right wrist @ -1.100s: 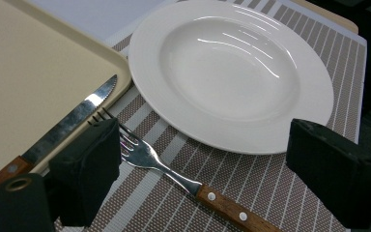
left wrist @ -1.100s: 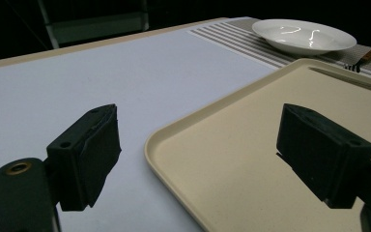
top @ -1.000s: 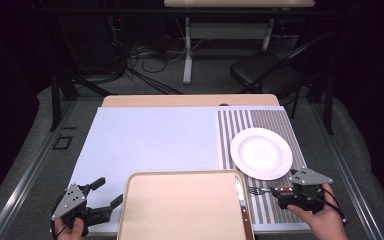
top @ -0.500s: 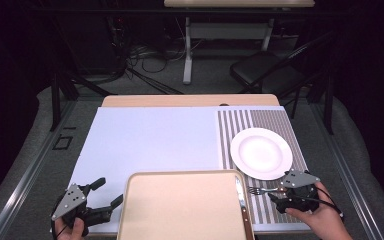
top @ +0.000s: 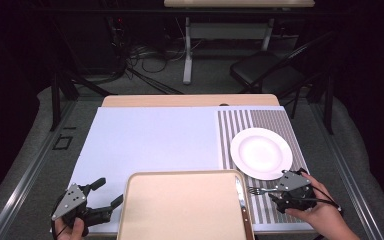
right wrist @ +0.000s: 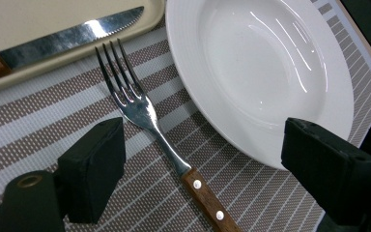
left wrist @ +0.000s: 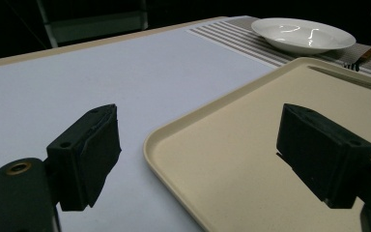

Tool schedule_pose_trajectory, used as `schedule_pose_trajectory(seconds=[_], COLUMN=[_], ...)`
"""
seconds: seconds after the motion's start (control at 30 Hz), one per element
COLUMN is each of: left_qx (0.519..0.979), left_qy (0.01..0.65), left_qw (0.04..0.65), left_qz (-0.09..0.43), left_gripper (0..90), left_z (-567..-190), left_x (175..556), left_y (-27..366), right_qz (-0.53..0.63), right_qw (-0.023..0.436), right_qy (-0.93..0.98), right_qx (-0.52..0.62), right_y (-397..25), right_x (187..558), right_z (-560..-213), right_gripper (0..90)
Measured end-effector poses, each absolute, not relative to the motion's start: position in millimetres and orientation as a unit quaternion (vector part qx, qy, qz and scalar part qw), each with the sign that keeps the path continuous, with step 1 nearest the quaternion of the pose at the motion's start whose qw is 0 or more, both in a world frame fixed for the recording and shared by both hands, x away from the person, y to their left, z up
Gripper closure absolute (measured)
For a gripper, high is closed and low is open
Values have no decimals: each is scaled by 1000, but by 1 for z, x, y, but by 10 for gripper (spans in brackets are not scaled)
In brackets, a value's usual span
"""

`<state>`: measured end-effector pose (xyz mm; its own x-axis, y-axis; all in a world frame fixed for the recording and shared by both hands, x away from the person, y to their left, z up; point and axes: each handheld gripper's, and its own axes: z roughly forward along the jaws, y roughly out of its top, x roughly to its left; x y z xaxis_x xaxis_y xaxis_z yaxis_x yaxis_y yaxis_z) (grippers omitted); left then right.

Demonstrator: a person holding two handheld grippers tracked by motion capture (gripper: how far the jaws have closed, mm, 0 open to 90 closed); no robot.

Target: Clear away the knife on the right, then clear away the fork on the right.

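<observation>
Fork (right wrist: 160, 131) with a wooden handle lies flat on the striped placemat (right wrist: 38, 125), right between the wide-spread jaws of our right gripper (right wrist: 203, 159); neither jaw touches it. Its tines point away from the jaws toward the tray edge, and its riveted handle runs back between them. In the high view we see the fork (top: 261, 190) just ahead of our right gripper (top: 281, 196), with our right hand (top: 320, 212) behind it. Just beyond one jaw sits the white plate (right wrist: 261, 72), its rim close beside the fork's neck without touching it. Past the fork's tines, a steak knife (right wrist: 63, 41) lies on the near rim of the beige tray (right wrist: 9, 14).

Our left gripper (left wrist: 198, 159) also stands wide open, empty, its jaws straddling the rounded corner of the tray (left wrist: 251, 164) above the pale blue mat (left wrist: 101, 77). In the high view this gripper (top: 107, 194) sits just beside the tray's left edge (top: 130, 210), well apart from the fork.
</observation>
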<state>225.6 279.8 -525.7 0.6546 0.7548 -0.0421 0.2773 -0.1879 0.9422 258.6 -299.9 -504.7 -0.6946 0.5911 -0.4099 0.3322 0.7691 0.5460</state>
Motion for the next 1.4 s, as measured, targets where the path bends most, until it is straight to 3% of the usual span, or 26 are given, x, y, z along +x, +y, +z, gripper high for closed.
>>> schedule_pose_trajectory(seconds=[0.67,1.07,1.2,1.4], left_qx=[738,738,738,738], left_qy=[350,351,352,353], left_qw=[532,530,531,531], left_qz=[224,224,223,223], left_gripper=[157,157,157,157], left_z=[-526,-526,-526,-526], left_x=[226,225,225,225], left_y=[280,280,279,280], right_qz=[163,106,88,83], right_qw=[274,274,263,241], right_qy=[921,946,953,959], right_qx=[222,140,124,126], right_y=[-309,-311,-312,-317], right_x=[272,276,277,277], right_z=[-498,-501,-502,-505], right_gripper=[102,254,377,472])
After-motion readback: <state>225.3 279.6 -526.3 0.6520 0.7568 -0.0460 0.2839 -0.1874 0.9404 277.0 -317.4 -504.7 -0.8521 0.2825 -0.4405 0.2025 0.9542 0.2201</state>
